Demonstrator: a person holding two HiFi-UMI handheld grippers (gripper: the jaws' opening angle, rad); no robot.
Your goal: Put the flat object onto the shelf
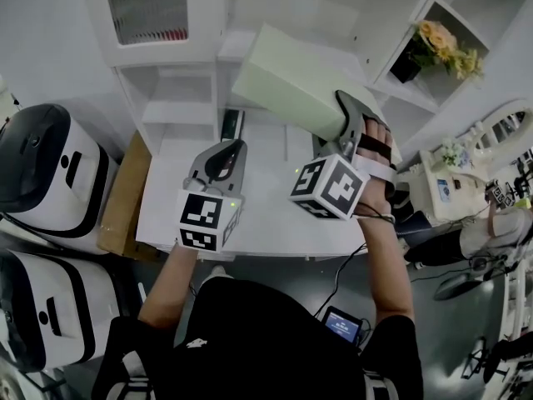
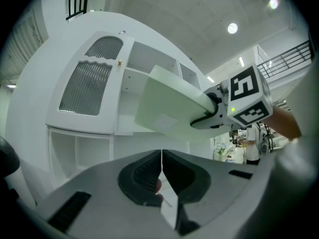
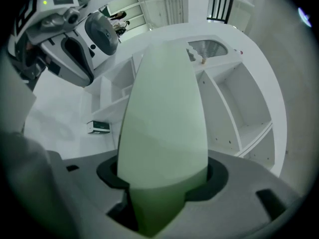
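Observation:
The flat object (image 1: 287,86) is a pale green slab, held tilted in the air in front of the white shelf unit (image 1: 187,90). My right gripper (image 1: 350,117) is shut on its near end; in the right gripper view the slab (image 3: 164,108) fills the gap between the jaws (image 3: 162,183) and points at the open shelf compartments (image 3: 239,98). My left gripper (image 1: 226,152) hangs lower and to the left, apart from the slab. Its jaws (image 2: 162,158) are shut with nothing in them. The left gripper view shows the slab (image 2: 167,108) above, with the shelf (image 2: 144,83) behind it.
A white tabletop (image 1: 266,215) lies below both grippers, with a small box (image 3: 98,127) near the shelf's foot. White rounded machines (image 1: 42,173) and a cardboard sheet (image 1: 121,198) stand at the left. Flowers (image 1: 441,44) sit on a side shelf at the right, above a seated person (image 1: 500,223).

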